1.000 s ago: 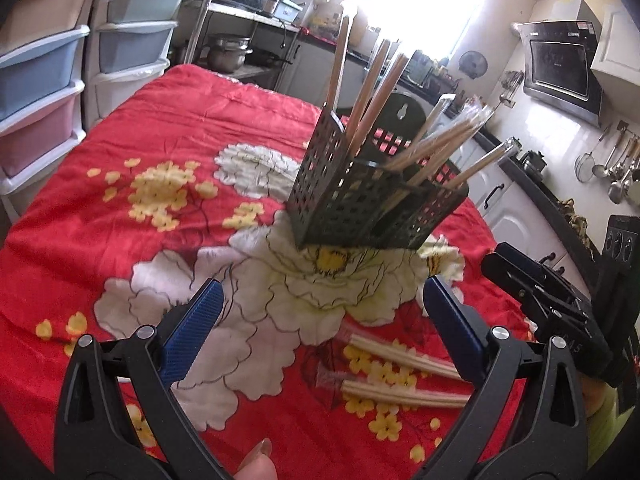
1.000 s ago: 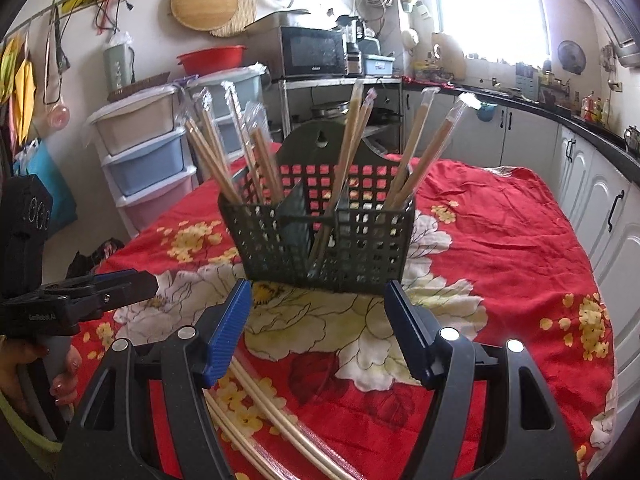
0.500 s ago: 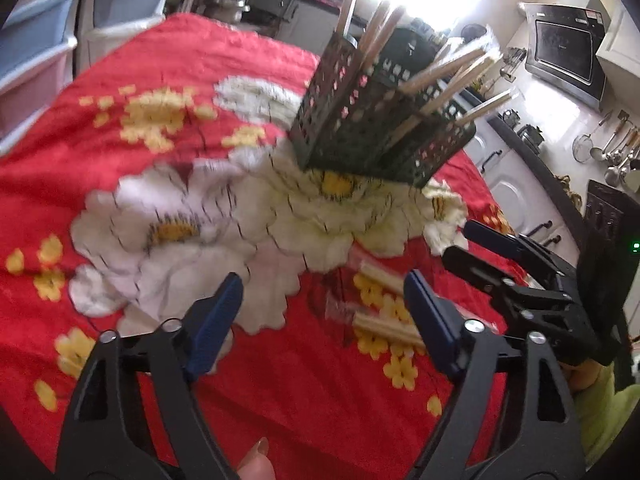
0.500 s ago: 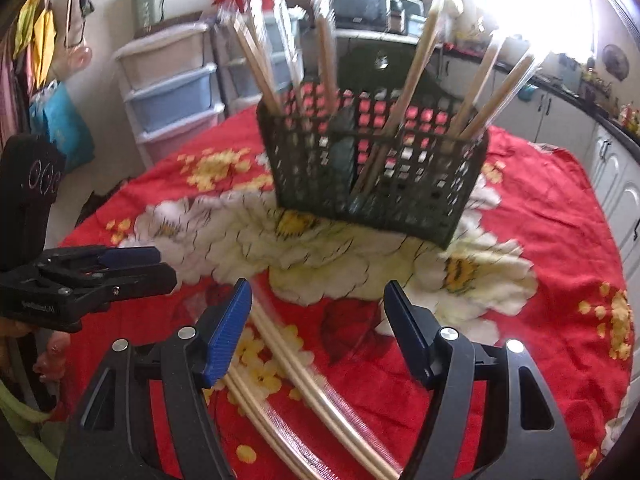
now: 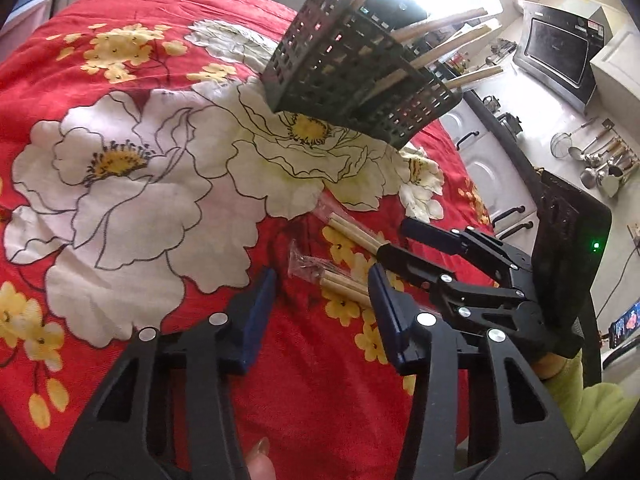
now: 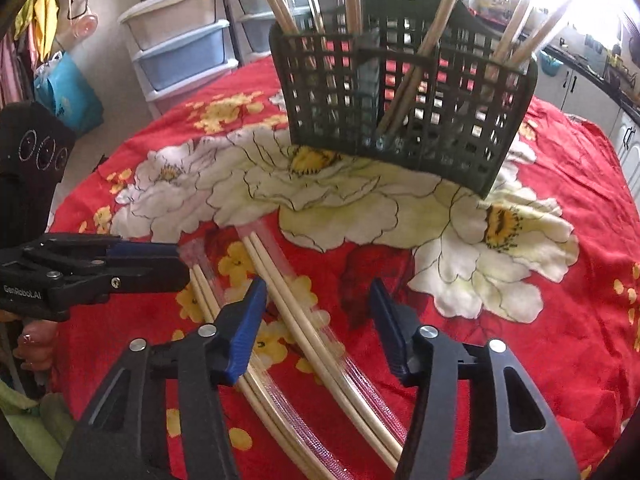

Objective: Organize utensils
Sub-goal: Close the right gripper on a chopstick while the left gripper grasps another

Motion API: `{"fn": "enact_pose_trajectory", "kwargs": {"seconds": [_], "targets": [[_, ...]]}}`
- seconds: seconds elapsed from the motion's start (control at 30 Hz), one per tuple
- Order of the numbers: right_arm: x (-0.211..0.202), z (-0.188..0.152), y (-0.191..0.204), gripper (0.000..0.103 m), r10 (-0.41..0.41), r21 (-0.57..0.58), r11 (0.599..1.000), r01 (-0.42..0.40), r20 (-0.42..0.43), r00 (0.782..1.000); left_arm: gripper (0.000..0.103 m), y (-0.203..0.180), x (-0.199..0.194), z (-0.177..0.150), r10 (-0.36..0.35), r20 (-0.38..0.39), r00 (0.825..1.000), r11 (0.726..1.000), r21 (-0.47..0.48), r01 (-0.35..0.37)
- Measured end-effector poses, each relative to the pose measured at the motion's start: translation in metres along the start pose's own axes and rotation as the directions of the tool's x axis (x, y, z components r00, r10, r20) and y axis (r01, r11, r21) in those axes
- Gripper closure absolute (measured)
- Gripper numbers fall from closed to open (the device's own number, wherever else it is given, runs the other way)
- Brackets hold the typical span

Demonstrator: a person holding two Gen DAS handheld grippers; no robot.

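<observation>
**Both grippers low over wrapped chopsticks, jaws closing**

Left gripper [image 5: 322,280]: jaws closing, pads not yet pressing; the tip of one wrapped chopstick pair [image 5: 340,280] lies between them on the red floral cloth [image 5: 120,60]. Right gripper [image 6: 318,286]: jaws closing, spread over the second wrapped pair [image 6: 304,320], no contact. Beyond, the black lattice utensil basket [image 6: 400,120] stands upright, holding further chopsticks [image 6: 424,48] in several compartments.
</observation>
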State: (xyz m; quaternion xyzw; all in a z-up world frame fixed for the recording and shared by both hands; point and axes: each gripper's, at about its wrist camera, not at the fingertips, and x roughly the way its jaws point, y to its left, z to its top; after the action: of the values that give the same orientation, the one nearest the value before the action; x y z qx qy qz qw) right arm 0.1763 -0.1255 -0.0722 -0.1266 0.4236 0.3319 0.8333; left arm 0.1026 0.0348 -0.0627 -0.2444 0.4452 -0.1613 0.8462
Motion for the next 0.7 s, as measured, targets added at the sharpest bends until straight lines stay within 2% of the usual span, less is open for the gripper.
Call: {"fn": "enact_pose_trajectory", "kwargs": {"seconds": [0.17,0.37,0.47,0.53,0.57,0.6,0.7], "targets": [[0.003,-0.001,0.000,0.054,0.008,-0.011,1.000,-0.008,-0.014,1.000,0.081,0.003,0.011,0.004,-0.030,-0.015,0.999,0.999,-0.022,0.029],[0.008,0.001,0.005,0.055,-0.009,-0.053,0.999,0.007,-0.033,0.999,0.092,0.009,0.016,0.008,-0.043,-0.017,0.999,0.998,-0.044,0.042],[0.010,0.004,0.007,0.066,-0.020,-0.077,0.997,0.017,-0.037,0.999,0.099,0.016,0.016,0.009,-0.056,-0.018,0.998,0.996,-0.064,0.055],[0.011,0.006,0.006,0.080,-0.018,-0.076,0.997,0.016,-0.036,0.999,0.101,0.020,0.015,0.010,-0.070,-0.016,0.997,0.994,-0.085,0.068],[0.011,0.007,0.005,0.083,-0.016,-0.070,0.997,0.013,-0.034,0.999,0.102,0.021,0.014,0.009,-0.080,-0.013,0.997,0.992,-0.097,0.079],[0.011,0.007,0.003,0.090,-0.013,-0.065,0.998,0.011,-0.032,0.999,0.102,0.022,0.015,0.010,-0.086,-0.011,0.996,0.991,-0.102,0.084],[0.007,0.009,-0.001,0.094,-0.009,-0.044,0.999,0.008,-0.019,1.000,0.103,0.021,0.012,0.012,-0.089,0.003,0.996,0.991,-0.100,0.088]]}}
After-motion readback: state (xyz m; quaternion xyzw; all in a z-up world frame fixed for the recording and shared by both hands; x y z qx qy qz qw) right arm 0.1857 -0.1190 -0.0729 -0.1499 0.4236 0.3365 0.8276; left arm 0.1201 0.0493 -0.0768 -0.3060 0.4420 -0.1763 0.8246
